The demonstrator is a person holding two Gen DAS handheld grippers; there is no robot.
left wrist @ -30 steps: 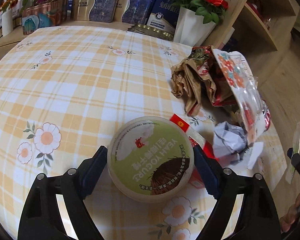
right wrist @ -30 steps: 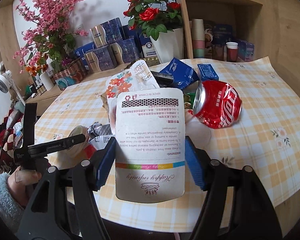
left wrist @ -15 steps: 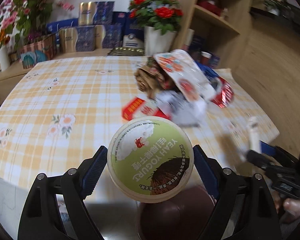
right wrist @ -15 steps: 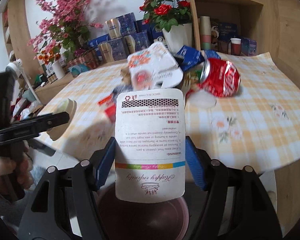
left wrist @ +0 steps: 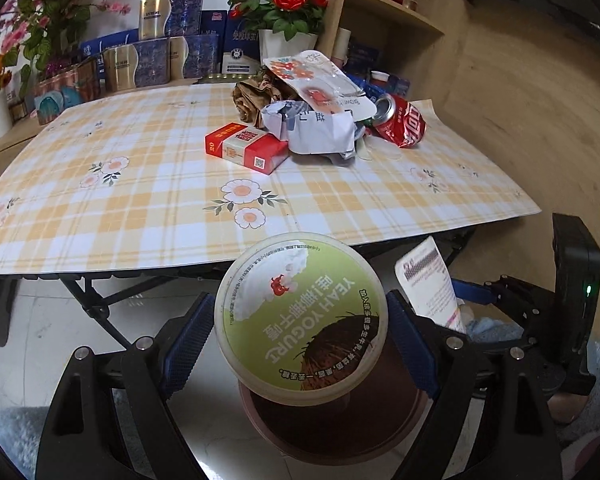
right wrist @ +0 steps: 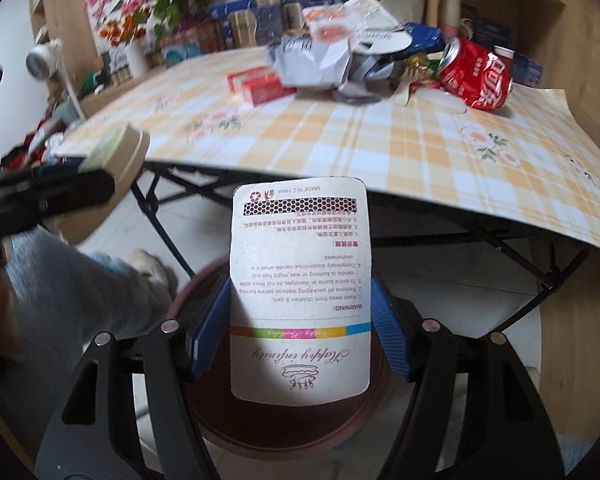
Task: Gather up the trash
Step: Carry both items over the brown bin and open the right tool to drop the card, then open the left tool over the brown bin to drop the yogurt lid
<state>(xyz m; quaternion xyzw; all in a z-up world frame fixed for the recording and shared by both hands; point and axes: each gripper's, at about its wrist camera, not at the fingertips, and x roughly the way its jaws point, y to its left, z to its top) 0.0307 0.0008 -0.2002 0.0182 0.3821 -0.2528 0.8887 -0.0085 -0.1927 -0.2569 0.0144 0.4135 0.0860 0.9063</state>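
Left gripper (left wrist: 300, 332) jaws pinch a round green-lidded yogurt tub (left wrist: 300, 316); right gripper (right wrist: 300, 330) jaws pinch a white printed card (right wrist: 300, 292). Only the right view shows the card's warning text.

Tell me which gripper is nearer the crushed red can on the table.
Neither clearly: both are off the table over the brown bin, left gripper holding the yogurt tub, right gripper the card, the can far.

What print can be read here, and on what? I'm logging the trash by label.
"YEAH YOGURT": yogurt tub lid in the left gripper.
"MADE IN CHINA", "WARNING:", "Happy": white card in the right gripper.
"20": red cigarette box.
Can: Chinese script logo.
Card's and lid's fine print: too small.
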